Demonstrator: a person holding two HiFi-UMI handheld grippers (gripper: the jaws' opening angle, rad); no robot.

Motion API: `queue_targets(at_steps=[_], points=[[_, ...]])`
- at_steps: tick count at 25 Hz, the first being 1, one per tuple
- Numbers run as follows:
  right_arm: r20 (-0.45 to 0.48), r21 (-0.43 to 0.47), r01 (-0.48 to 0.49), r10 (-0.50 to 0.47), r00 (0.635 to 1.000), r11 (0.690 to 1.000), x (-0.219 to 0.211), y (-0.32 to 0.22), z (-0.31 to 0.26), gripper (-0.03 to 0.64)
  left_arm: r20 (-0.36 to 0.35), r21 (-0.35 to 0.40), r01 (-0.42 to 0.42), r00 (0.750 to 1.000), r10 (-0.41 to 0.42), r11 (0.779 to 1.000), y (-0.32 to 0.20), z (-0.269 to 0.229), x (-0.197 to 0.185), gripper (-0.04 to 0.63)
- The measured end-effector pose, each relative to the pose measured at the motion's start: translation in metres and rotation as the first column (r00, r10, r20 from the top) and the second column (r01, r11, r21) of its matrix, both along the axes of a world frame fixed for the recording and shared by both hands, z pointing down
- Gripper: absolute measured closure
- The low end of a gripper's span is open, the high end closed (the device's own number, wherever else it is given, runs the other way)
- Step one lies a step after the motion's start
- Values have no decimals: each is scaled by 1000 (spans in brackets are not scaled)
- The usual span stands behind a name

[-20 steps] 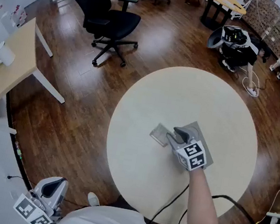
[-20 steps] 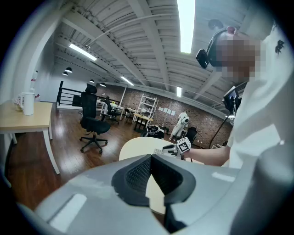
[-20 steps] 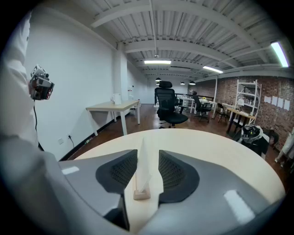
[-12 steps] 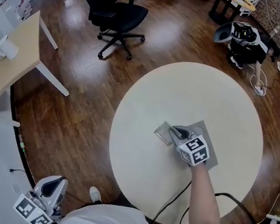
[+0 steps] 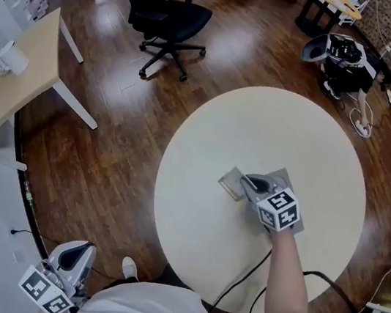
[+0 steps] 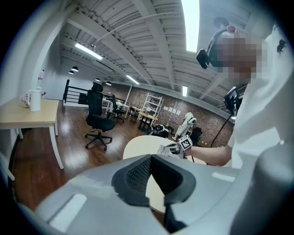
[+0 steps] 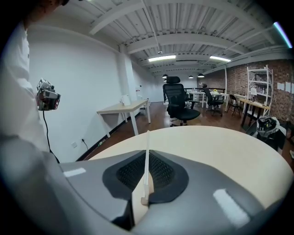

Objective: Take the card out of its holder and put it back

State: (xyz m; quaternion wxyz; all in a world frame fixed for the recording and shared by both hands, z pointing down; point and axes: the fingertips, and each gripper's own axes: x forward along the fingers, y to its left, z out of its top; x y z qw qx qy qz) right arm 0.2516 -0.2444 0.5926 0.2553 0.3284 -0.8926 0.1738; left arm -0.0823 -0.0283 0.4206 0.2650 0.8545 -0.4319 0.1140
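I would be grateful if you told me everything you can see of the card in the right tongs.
The card is thin, pale and stiff-looking, seen edge-on in the right gripper view. It is pinched between the shut right tongs, with its far edge sticking out past their tips, over the round table. Its faces cannot be read.

The right gripper (image 5: 249,182), jaws pressed on the thin card (image 5: 231,184), now sits a touch nearer the far right edge of the round table (image 5: 192,218) than it did a moment ago, and the card has shifted that way with it. The head view has also swung slightly, so the table and the black office chair (image 5: 165,13) lie a little higher and further right in the frame.
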Motion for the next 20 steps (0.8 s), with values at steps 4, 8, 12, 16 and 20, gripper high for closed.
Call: queue_targets(at_steps=[4,8,12,16,20], points=[[-13,47,-7,8,1000,999,0,-1,-23,595,-6,15,-14,1000,14,1000,0,2,-6,592],[-26,93,-21,24,999,995,-3,5,-53,595,-23,39,-33,999,34,999,2,-1,-13,592],[-46,125,-23,29,999,992,-14,18,-81,595,-35,78,-56,998,59,995,6,-6,-24,592],[-49,138,-12,19,999,990,-45,47,-103,595,-33,108,-75,996,79,991,19,-7,-48,592],[-48,149,14,-7,999,989,-89,89,-122,595,-47,130,-80,995,86,988,39,-5,-78,592]])
